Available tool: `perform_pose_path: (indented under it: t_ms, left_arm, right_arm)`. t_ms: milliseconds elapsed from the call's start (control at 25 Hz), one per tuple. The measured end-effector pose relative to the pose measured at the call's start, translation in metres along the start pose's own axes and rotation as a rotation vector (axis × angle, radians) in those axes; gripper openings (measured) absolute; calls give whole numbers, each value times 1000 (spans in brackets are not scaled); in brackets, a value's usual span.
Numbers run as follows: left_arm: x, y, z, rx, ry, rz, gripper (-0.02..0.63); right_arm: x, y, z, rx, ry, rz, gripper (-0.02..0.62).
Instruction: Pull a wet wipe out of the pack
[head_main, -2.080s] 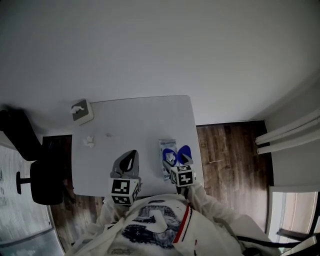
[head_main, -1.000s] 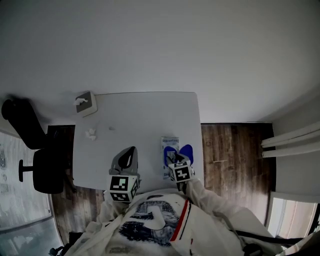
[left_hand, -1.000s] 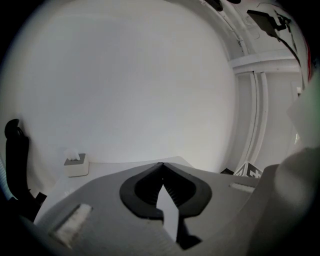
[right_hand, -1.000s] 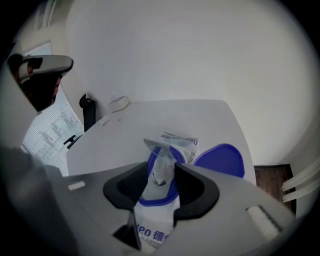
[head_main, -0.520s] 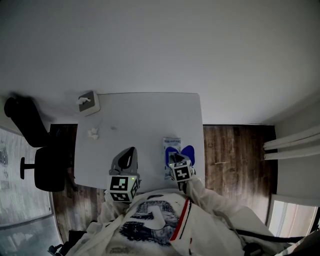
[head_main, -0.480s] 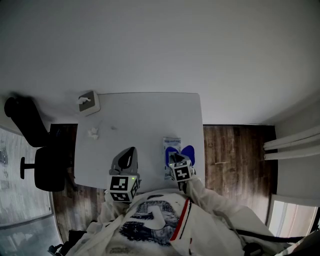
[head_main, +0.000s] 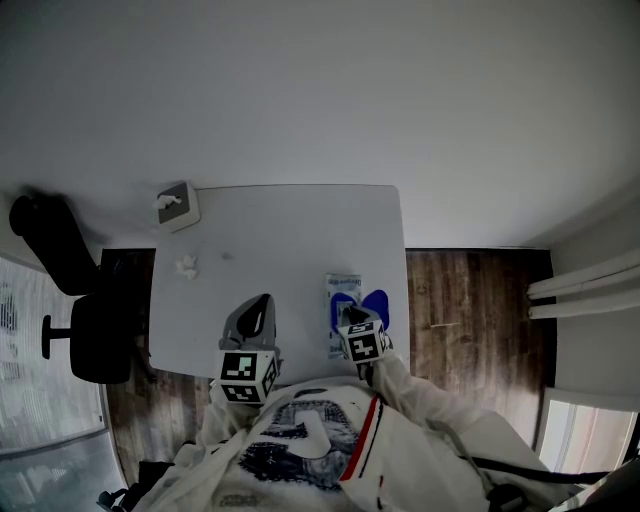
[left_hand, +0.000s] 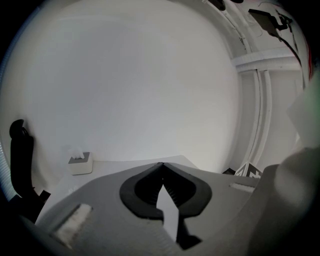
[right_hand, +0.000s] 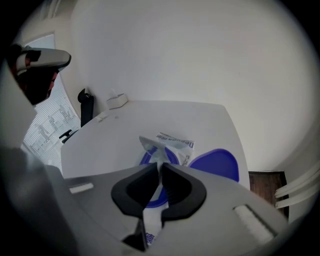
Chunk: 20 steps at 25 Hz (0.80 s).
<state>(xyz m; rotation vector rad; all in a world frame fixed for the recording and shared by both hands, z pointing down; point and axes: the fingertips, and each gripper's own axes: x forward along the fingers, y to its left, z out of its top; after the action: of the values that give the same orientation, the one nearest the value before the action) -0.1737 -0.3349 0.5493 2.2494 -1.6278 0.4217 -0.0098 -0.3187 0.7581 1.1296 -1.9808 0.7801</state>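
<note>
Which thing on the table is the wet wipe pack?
Find the white table, then its near right part. The pack lies flat there, pale and printed, a white wipe poking from it. Only it has a blue lid, flipped open to the right.

A white bench (head_main: 280, 225) is standing against a plain pale wall (head_main: 320, 90), with soft, even light falling across both. Dark wooden floor (head_main: 470, 310) is showing to the right. A black chair (head_main: 85, 345) is sitting at the bench's left, beside a bright window (head_main: 45, 410).
</note>
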Motion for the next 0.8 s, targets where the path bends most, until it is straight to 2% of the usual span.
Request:
perform_pose_path:
  t_ms: [280,800]
  left_arm:
    - [-2,0,0,4,-5,-4,5]
    - [4,-12,4,9,-17,-59,5]
  right_arm:
    - [-2,-1,1,9,-12,-2,21]
    - [-27,-5,13,52,-99,-35,20]
